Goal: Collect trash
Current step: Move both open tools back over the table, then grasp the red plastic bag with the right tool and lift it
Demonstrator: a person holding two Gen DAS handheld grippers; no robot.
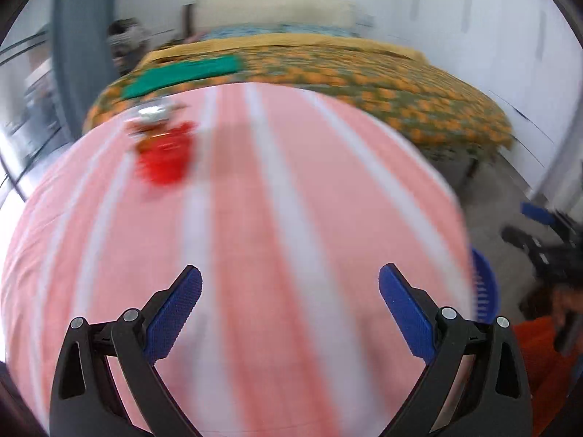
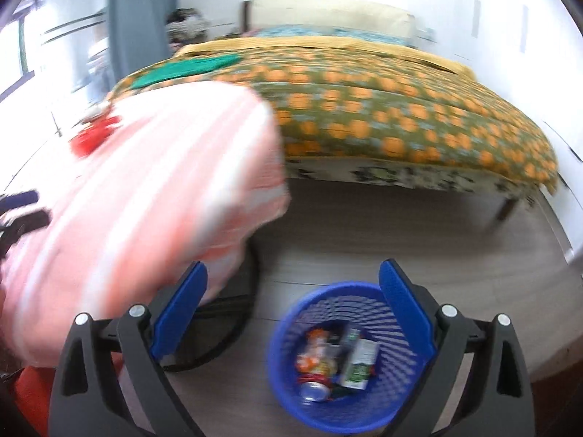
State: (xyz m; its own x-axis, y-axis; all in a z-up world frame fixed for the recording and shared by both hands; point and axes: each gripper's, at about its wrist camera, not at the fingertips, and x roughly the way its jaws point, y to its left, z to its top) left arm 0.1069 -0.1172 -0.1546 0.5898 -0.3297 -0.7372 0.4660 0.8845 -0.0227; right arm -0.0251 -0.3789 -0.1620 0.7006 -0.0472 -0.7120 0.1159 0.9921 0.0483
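Looking for what is left: I see one piece of trash still out, a red wrapper (image 1: 165, 154) with a silvery crumpled bit at its top edge, lying on the pink striped cloth (image 1: 255, 218) that covers the worktop.
Direction from left claw: the wrapper sits at about eleven o'clock from my left claw (image 1: 289, 291), well apart, far up the cloth.
Direction from right claw: in the right wrist view the same wrapper (image 2: 93, 136) shows at about ten o'clock from my right claw (image 2: 293, 287), farther off across the cloth corner.
Nearer hand: I judge the left.
Long axis: too blurred to be sure; the red body seems to run roughly twelve to six in the left view.
Left claw state: spread wide, nothing between the blue pads.
Right claw state: spread wide, empty, hanging over the blue bin (image 2: 342, 367) on the floor.
Bin from left claw: only its rim peeks past the cloth edge at three o'clock (image 1: 484, 284).
Count, trash on cloth: one.
Count, bins: one.
Count, items in bin: about four that I can make out: one can, one green-and-white carton, one orange wrapper, one dark packet; blur may hide more.
Count, claws: two.
Next move, my judgement: reach the left claw up and left toward the wrapper.
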